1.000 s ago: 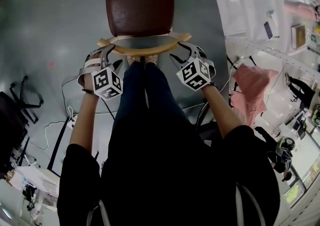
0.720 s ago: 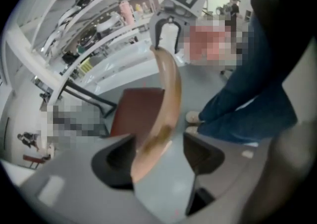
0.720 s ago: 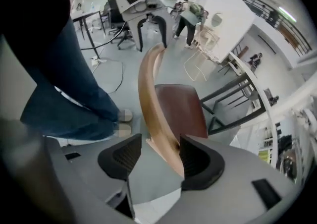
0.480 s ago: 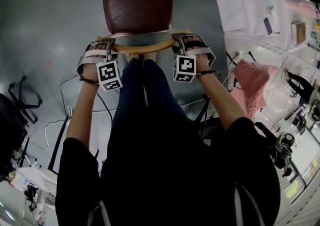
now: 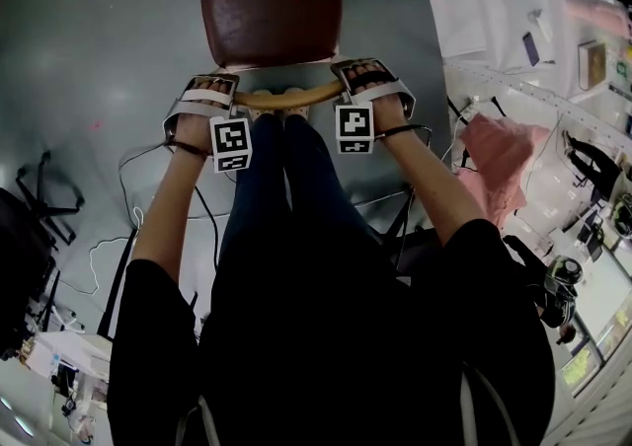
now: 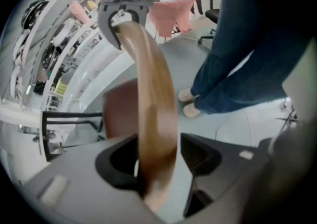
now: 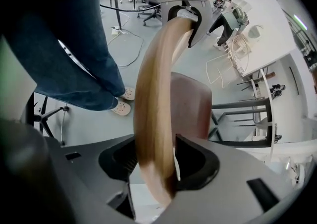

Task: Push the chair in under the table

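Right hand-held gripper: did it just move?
Yes. The right hand-held gripper came down over the chair's wooden back rail, now between its jaws, which have just been opening.

We stand over a glossy grey floor that gives back soft overhead light. Thin cables trail across it on the left, near some black metal legs. Along the right runs a cluttered white counter, a pink cloth draped beside it.
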A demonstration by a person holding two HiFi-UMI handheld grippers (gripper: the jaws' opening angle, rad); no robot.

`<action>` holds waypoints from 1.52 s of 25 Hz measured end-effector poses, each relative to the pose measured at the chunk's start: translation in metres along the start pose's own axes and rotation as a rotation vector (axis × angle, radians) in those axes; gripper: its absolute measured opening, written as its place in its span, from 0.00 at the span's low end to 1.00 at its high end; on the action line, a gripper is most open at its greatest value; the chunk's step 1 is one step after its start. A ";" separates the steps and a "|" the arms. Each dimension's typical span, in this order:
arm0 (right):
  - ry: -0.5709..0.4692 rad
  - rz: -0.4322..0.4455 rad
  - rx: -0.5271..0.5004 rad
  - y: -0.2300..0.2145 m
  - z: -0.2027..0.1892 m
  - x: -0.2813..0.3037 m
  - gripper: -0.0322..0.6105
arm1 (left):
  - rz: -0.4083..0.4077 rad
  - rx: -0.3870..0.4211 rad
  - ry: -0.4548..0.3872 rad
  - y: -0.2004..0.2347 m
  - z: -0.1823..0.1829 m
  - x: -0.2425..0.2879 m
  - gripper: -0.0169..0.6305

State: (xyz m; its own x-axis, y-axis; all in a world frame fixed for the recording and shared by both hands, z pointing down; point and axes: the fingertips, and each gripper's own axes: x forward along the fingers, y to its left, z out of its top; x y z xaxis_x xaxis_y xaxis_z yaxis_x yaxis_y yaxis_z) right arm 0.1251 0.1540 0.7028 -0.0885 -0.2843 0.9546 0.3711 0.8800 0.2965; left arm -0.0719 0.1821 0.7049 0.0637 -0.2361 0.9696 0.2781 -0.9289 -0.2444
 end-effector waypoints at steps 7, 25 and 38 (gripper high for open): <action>0.009 -0.006 -0.149 0.000 0.002 0.004 0.24 | -0.008 0.152 0.054 0.003 -0.005 0.016 0.18; 0.011 -0.020 -0.163 -0.024 0.012 0.012 0.22 | 0.030 0.173 0.030 0.023 -0.030 0.025 0.15; 0.046 -0.025 -0.150 -0.088 -0.003 0.035 0.21 | 0.068 0.169 0.020 0.087 -0.063 0.042 0.16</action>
State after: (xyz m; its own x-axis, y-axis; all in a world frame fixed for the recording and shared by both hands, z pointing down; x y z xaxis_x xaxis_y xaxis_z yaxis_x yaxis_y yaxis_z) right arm 0.0916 0.0651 0.7103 -0.0579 -0.3256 0.9437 0.5037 0.8066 0.3092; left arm -0.1052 0.0733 0.7235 0.0687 -0.3037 0.9503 0.4309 -0.8501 -0.3028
